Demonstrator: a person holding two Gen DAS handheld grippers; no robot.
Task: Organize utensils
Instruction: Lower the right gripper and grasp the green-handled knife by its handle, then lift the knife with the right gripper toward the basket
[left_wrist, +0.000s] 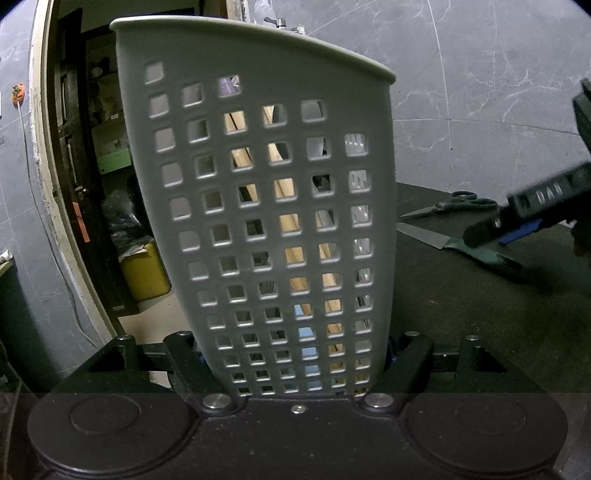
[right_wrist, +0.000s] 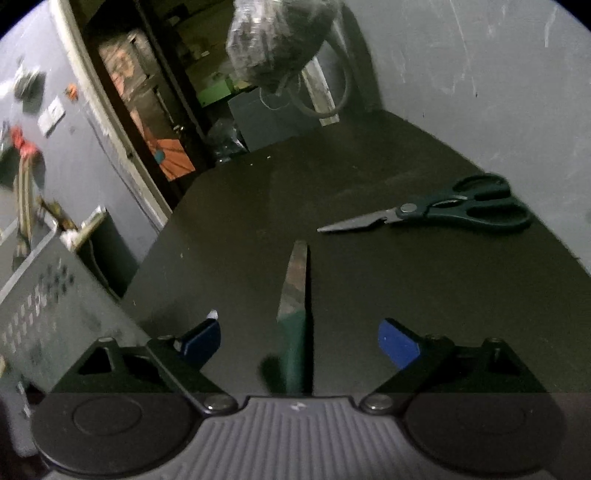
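My left gripper (left_wrist: 295, 358) is shut on a grey perforated utensil holder (left_wrist: 258, 184), which fills the left wrist view and stands upright. Through its holes I see wooden sticks (left_wrist: 291, 221) and something blue (left_wrist: 306, 332). On the dark table (right_wrist: 388, 295) lies a knife (right_wrist: 295, 288) with a green handle, its blade pointing away. My right gripper (right_wrist: 299, 343) is open and straddles the handle, with its blue pads (right_wrist: 399, 347) clear of it on both sides. From the left wrist view, the right gripper (left_wrist: 517, 225) hangs over the knife (left_wrist: 436, 236).
Black-handled scissors (right_wrist: 436, 212) lie shut on the table, right of and beyond the knife. A grey wall (right_wrist: 480, 74) borders the table behind and to the right. The table's left edge drops toward an open doorway (left_wrist: 85, 166) with a yellow bin (left_wrist: 144, 273).
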